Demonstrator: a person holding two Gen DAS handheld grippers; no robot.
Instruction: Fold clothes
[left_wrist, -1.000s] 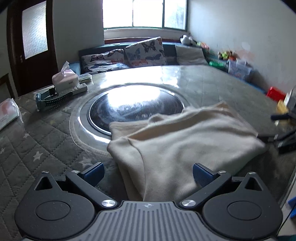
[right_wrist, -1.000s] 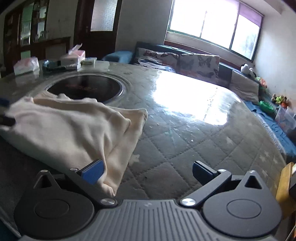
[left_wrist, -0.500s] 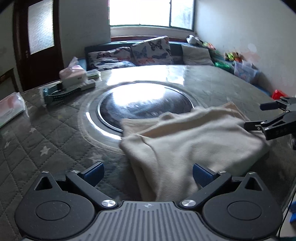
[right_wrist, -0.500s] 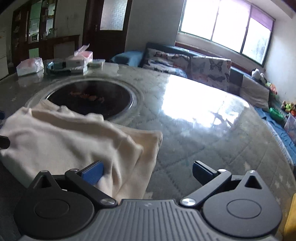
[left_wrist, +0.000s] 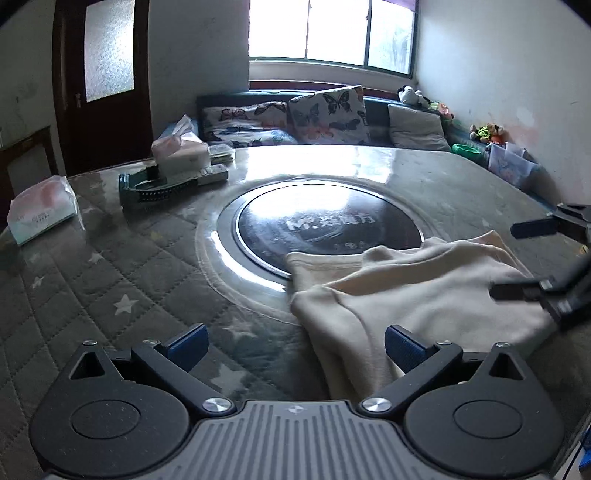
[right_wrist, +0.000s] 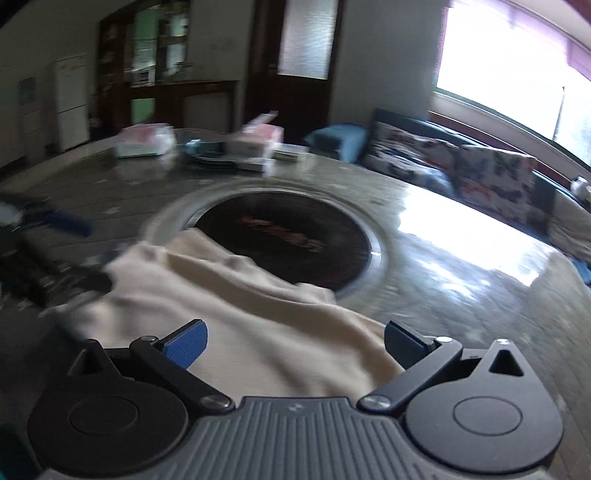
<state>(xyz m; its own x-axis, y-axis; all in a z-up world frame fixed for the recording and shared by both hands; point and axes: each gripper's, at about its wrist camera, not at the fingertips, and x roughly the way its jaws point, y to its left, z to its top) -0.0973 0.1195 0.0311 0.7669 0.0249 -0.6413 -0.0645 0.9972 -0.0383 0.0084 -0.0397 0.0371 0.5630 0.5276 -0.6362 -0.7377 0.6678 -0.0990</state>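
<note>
The left tongs (left_wrist: 293, 345) are hovering low over the quilted desk (left_wrist: 110, 280), pointing along its surface toward the window, with their blue-padded fingers spread wide and gripping nothing. The cream garment (left_wrist: 417, 295) is lying folded on the desk ahead and to the right of them; its far edge is lapping onto the dark round plate (left_wrist: 325, 229) set in the middle of the desk, and its near corner is reaching under the left tongs' right finger (left_wrist: 404, 347).

The right tongs (right_wrist: 293, 343) are sitting level just above the garment's other side, fingers also spread apart, with cloth lying between and beneath them though nothing is pinched. In the left wrist view the right tongs are showing at the right edge, open over the cloth. The right wrist view is blurred, so whether a finger is touching the fabric cannot be told.

A tissue box (left_wrist: 181, 151) and a packet of tissues (left_wrist: 40, 210) are resting at the desk's far left.
</note>
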